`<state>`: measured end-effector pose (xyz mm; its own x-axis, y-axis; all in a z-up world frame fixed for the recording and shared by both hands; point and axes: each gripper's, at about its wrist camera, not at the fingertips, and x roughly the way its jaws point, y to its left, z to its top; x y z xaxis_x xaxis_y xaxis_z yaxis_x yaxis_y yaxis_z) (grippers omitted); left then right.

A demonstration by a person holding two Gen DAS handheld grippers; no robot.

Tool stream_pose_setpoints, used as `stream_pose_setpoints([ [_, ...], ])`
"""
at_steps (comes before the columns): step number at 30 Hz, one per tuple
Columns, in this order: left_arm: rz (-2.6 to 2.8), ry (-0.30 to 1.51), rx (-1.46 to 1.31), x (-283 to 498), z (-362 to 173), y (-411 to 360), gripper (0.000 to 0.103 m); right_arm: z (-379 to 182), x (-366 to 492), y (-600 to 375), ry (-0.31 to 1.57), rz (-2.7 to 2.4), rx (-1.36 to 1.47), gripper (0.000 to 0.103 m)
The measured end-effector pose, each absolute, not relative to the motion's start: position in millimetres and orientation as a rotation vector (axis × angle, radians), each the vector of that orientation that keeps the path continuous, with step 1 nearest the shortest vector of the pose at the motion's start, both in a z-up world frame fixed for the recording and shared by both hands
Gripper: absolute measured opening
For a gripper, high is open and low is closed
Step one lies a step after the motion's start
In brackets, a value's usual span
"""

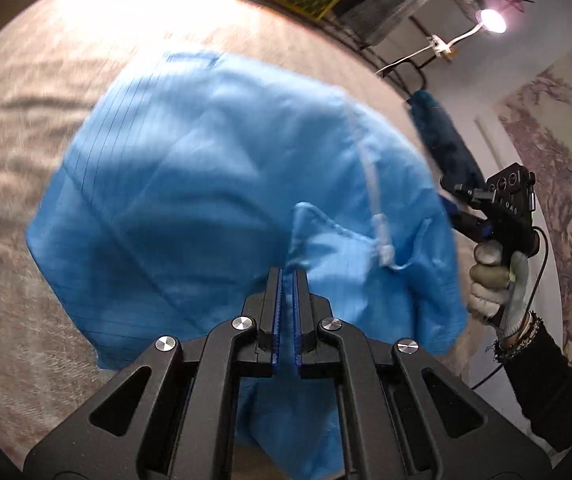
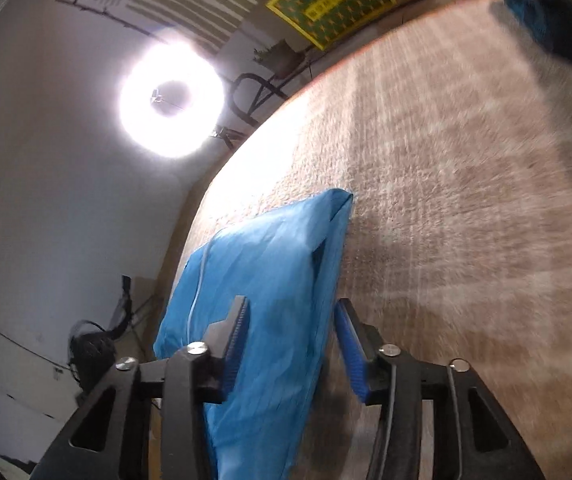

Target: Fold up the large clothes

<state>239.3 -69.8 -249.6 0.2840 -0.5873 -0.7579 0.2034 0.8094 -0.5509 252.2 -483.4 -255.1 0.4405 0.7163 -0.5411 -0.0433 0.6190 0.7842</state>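
A large light-blue garment (image 1: 214, 184) with a white zipper (image 1: 369, 184) hangs lifted above a beige textured surface (image 1: 46, 80). My left gripper (image 1: 287, 276) is shut on a fold of the garment near its collar. In the right wrist view the garment (image 2: 270, 280) lies between the fingers of my right gripper (image 2: 291, 320), whose jaws stand wide apart. The right gripper (image 1: 457, 216) also shows in the left wrist view at the garment's right edge, held by a gloved hand.
The beige surface (image 2: 465, 200) has a curved edge. A dark blue cloth (image 1: 445, 140) lies at its far side. A bright ring lamp (image 2: 172, 98) and a yellow-green box (image 2: 329, 0) stand beyond the edge. A black stand with cables (image 2: 94, 344) is by the wall.
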Motion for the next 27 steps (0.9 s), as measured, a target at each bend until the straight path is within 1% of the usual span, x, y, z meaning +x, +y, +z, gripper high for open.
stream_pose_setpoints([
  [1,-0.541,1.180,-0.388,239.8,-253.5,-68.6,0.001,-261.3,256.9,-479.3,1.024,0.574,0.816,0.031],
  [2,-0.537,1.188,-0.389,239.9,-257.4,-67.3,0.001,-264.6,259.6,-476.4,1.021,0.618,0.853,0.028],
  [6,-0.537,1.196,-0.374,239.8,-262.5,-69.1,0.001,-266.2,269.7,-468.7,0.984,0.710,0.887,0.027],
  [7,-0.536,1.198,-0.373,240.2,-262.9,-69.9,0.001,-267.5,275.8,-468.6,0.977,0.716,0.903,0.028],
  [8,-0.536,1.199,-0.371,240.7,-263.1,-71.2,0.001,-269.2,281.7,-469.5,0.974,0.711,0.919,0.036],
  [10,-0.536,1.200,-0.371,241.6,-264.3,-71.4,0.001,-274.2,290.5,-475.9,0.966,0.680,0.964,0.043],
  [12,-0.537,1.199,-0.369,241.8,-263.7,-72.7,0.001,-280.6,301.3,-480.5,0.951,0.644,1.012,0.042],
  [14,-0.539,1.200,-0.365,243.1,-263.7,-73.1,0.001,-284.4,314.1,-481.4,0.946,0.618,1.025,0.027],
  [15,-0.541,1.199,-0.361,243.9,-263.4,-74.5,0.001,-282.8,317.6,-480.0,0.951,0.604,0.999,0.014],
  [16,-0.543,1.198,-0.358,244.8,-263.4,-74.8,0.001,-278.5,318.5,-478.3,0.957,0.585,0.952,0.004],
  [18,-0.547,1.195,-0.352,245.9,-263.6,-75.8,0.001,-266.4,323.2,-471.4,0.965,0.531,0.806,0.002],
  [21,-0.554,1.191,-0.348,243.9,-263.9,-75.5,0.001,-249.8,327.0,-460.8,0.981,0.457,0.584,0.001],
  [23,-0.557,1.195,-0.354,241.7,-263.6,-73.1,0.001,-240.0,326.8,-453.5,0.989,0.451,0.504,0.003],
  [24,-0.561,1.197,-0.355,240.1,-261.3,-72.0,0.001,-234.0,325.3,-452.7,0.994,0.446,0.486,0.005],
  [25,-0.570,1.191,-0.358,237.6,-257.8,-68.6,0.001,-228.2,324.9,-455.0,0.998,0.423,0.462,0.010],
  [26,-0.576,1.180,-0.360,235.1,-252.2,-66.2,0.001,-220.4,322.4,-456.6,0.993,0.386,0.424,0.017],
  [27,-0.579,1.160,-0.363,232.3,-244.8,-61.5,0.001,-214.3,321.2,-459.2,0.981,0.359,0.401,0.019],
])
